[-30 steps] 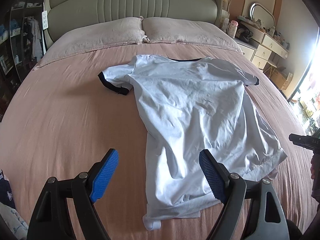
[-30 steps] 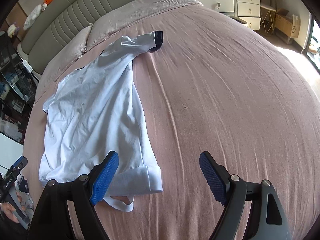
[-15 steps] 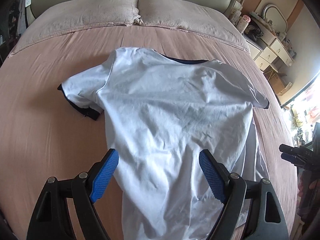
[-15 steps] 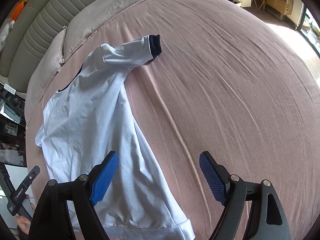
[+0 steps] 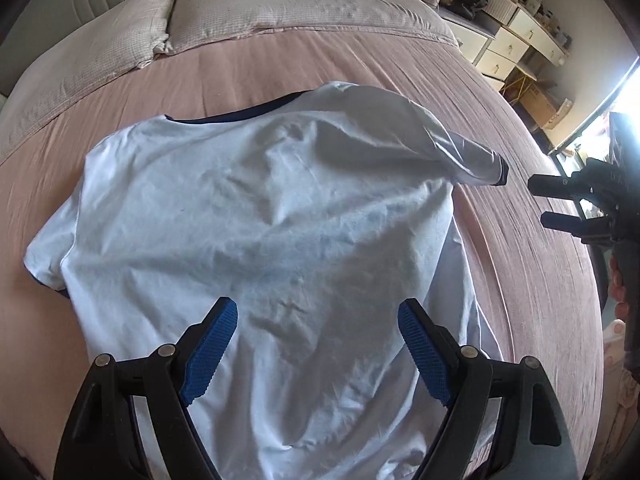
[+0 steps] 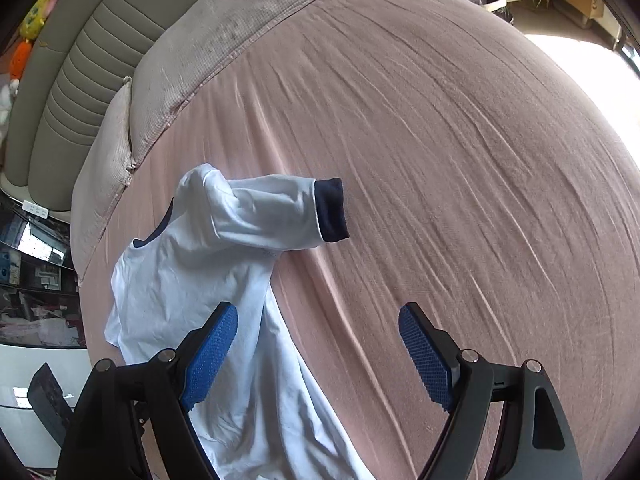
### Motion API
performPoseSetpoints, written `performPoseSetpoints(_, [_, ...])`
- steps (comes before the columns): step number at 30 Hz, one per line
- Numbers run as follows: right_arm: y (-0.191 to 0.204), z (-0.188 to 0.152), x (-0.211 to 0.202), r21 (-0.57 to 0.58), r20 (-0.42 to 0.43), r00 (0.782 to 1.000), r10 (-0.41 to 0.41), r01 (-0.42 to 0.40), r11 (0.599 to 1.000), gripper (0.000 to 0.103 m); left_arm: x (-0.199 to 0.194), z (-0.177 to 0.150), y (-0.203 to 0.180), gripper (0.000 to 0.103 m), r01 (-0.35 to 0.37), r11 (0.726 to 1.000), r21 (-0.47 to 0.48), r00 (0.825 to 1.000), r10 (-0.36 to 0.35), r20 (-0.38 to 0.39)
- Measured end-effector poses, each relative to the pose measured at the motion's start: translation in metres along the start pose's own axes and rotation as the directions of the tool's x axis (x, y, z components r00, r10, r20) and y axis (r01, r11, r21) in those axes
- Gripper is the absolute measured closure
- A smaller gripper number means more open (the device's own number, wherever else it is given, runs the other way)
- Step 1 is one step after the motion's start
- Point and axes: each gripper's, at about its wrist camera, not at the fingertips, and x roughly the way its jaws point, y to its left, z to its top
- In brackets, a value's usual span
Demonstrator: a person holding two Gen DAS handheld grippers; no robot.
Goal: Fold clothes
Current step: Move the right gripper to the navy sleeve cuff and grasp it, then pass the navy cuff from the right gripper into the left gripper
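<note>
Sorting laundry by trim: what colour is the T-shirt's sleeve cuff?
Dark navy cuff on the white T-shirt; clearest in the right wrist view.

left gripper (image 5: 318,354) moved up over the T-shirt (image 5: 256,216) chest, right gripper (image 6: 318,354) nearer its sleeve (image 6: 280,212)

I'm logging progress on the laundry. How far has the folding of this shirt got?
Done: the white T-shirt lies spread on the pink bed sheet. In hand: nothing; the left gripper and right gripper are both open and empty. Left: every fold, including the sleeve sticking out sideways.
</note>
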Motion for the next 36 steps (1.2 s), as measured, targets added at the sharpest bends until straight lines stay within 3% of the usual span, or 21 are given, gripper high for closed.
performPoseSetpoints(3, [-0.011,0.009,0.007,-0.014,-0.024,0.999,0.023,-0.023,1.000,0.020,0.013,0.022,-0.022,0.020,0.019,1.000,0.008,0.999,-0.019,-0.050])
performPoseSetpoints(6, [-0.019,0.019,0.012,-0.020,-0.046,0.998,0.038,-0.039,0.999,0.020,0.022,0.050,-0.038,0.020,-0.023,0.999,0.048,0.996,0.027,-0.081])
performPoseSetpoints(10, [-0.022,0.034,0.019,0.008,-0.062,0.987,0.145,-0.145,0.989,0.020,0.029,0.087,-0.057,0.020,-0.071,0.992,0.103,0.993,0.080,-0.087])
performPoseSetpoints(14, [-0.019,0.048,0.032,0.036,-0.084,0.967,0.240,-0.238,0.971,0.020,0.039,0.108,-0.077,0.020,-0.118,0.978,0.170,0.991,0.128,-0.046])
performPoseSetpoints(18, [-0.013,0.068,0.050,0.061,-0.149,0.944,0.295,-0.289,0.955,0.020,0.057,0.106,-0.102,0.020,-0.220,0.934,0.283,0.975,0.222,0.024])
performPoseSetpoints(23, [-0.011,0.086,0.063,0.111,-0.221,0.896,0.384,-0.368,0.923,0.020,0.076,0.087,-0.133,0.020,-0.336,0.844,0.418,0.940,0.328,0.094])
performPoseSetpoints(30, [-0.012,0.093,0.090,0.191,-0.310,0.840,0.446,-0.404,0.895,0.025,0.090,0.070,-0.171,0.020,-0.452,0.685,0.572,0.889,0.402,0.221])
performPoseSetpoints(34, [-0.015,0.097,0.096,0.218,-0.313,0.835,0.453,-0.401,0.890,0.036,0.105,0.065,-0.192,0.020,-0.564,0.531,0.632,0.817,0.473,0.332])
performPoseSetpoints(36, [-0.015,0.099,0.097,0.223,-0.319,0.832,0.454,-0.399,0.889,0.040,0.111,0.064,-0.200,0.020,-0.593,0.467,0.656,0.793,0.481,0.374])
